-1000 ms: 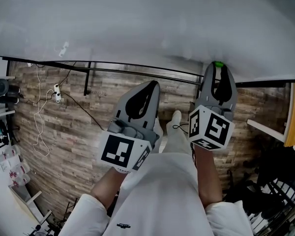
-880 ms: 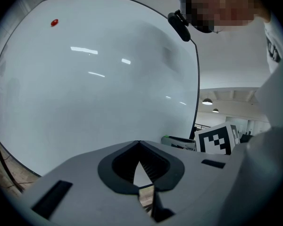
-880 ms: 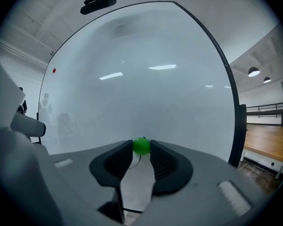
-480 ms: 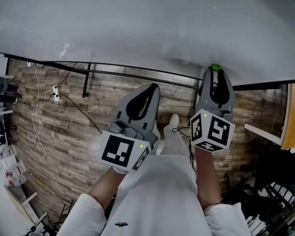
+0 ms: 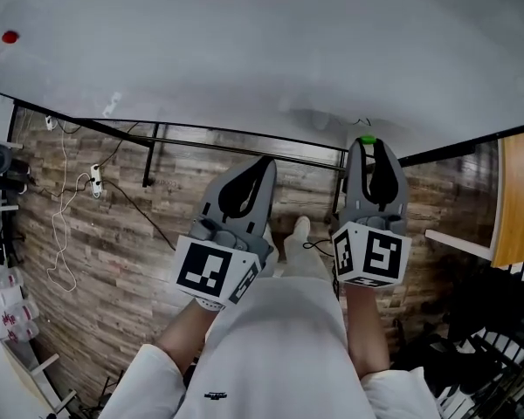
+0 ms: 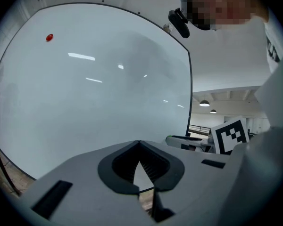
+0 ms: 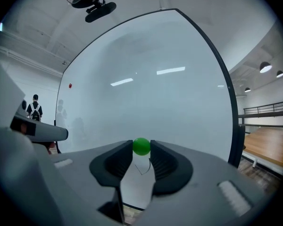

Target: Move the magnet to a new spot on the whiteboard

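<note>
A small round green magnet (image 7: 141, 146) sits pinched between the tips of my right gripper (image 7: 141, 147), which is shut on it close in front of the whiteboard (image 7: 155, 88). From the head view the green magnet (image 5: 365, 140) shows at the tip of the right gripper (image 5: 367, 147), near the lower edge of the whiteboard (image 5: 244, 51). My left gripper (image 5: 264, 162) is shut with nothing in it, held below the board's lower edge; its tips (image 6: 138, 142) meet. A red magnet (image 5: 10, 37) sticks to the board far left, seen too as the red magnet (image 6: 49, 37).
The whiteboard's dark frame (image 5: 218, 133) runs above a wood-plank floor (image 5: 113, 234). Cables (image 5: 70, 208) lie at the left. A wooden bench (image 5: 515, 199) stands at the right. A person (image 7: 34, 108) stands far off to the left of the board.
Both grippers have shifted slightly as the head view tilted up; more of the whiteboard and the red magnet came into sight. The right gripper still holds the green magnet.
</note>
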The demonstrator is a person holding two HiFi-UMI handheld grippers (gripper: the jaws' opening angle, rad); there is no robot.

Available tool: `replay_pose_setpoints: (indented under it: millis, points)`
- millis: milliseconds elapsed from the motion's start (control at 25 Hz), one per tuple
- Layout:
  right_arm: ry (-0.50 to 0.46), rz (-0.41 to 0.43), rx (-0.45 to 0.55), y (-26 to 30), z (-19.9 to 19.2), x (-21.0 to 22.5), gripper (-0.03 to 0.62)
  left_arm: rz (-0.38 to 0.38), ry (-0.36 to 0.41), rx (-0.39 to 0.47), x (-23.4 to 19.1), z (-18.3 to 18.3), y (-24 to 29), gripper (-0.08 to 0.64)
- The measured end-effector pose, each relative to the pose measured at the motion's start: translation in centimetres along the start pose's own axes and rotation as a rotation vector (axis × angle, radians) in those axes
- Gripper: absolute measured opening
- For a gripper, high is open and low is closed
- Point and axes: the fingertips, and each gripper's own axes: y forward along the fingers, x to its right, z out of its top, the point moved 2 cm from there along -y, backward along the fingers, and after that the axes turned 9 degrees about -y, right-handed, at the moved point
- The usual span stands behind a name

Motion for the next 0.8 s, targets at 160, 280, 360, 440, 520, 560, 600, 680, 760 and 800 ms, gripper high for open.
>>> replay_pose_setpoints:
  millis: [160,280,360,440,520,560,600,680,760,800]
  points:
    - [-0.027,0.024,0.031,-1.6,1.7,0.3,0.126,-0.001,0.01,0.019,0.6,0.5,-0.7,0.006]
    - [-0.053,0.041,0.051,-3.0,3.0,0.6,0.126,-0.002,0.022,0.041,1.0,1.1,-1.4,0.006]
    - [-0.067,0.048,0.065,-3.9,3.8,0.8,0.126,-0.005,0.035,0.056,1.3,1.7,-1.9,0.006]
    - [-0.082,0.055,0.076,-4.9,4.4,1.1,0.126,-0.009,0.047,0.07,1.7,2.1,-2.3,0.006]
    - [-0.093,0.063,0.082,-5.8,4.7,1.3,0.126,-0.012,0.053,0.083,2.1,2.5,-2.6,0.006]
    - [-0.099,0.069,0.085,-6.2,4.8,1.3,0.126,-0.012,0.056,0.088,2.2,2.6,-2.8,0.006]
    - [-0.105,0.073,0.087,-6.7,4.9,1.3,0.126,-0.013,0.059,0.092,2.4,2.7,-2.9,0.006]
    - [-0.114,0.076,0.09,-7.6,4.9,1.4,0.127,-0.015,0.064,0.099,2.9,2.9,-3.2,0.006]
    - [-0.111,0.074,0.097,-7.9,5.2,1.5,0.127,-0.016,0.067,0.105,3.2,3.3,-3.3,0.006]
    - [-0.109,0.073,0.101,-7.8,5.3,1.5,0.127,-0.016,0.067,0.106,3.2,3.5,-3.2,0.006]
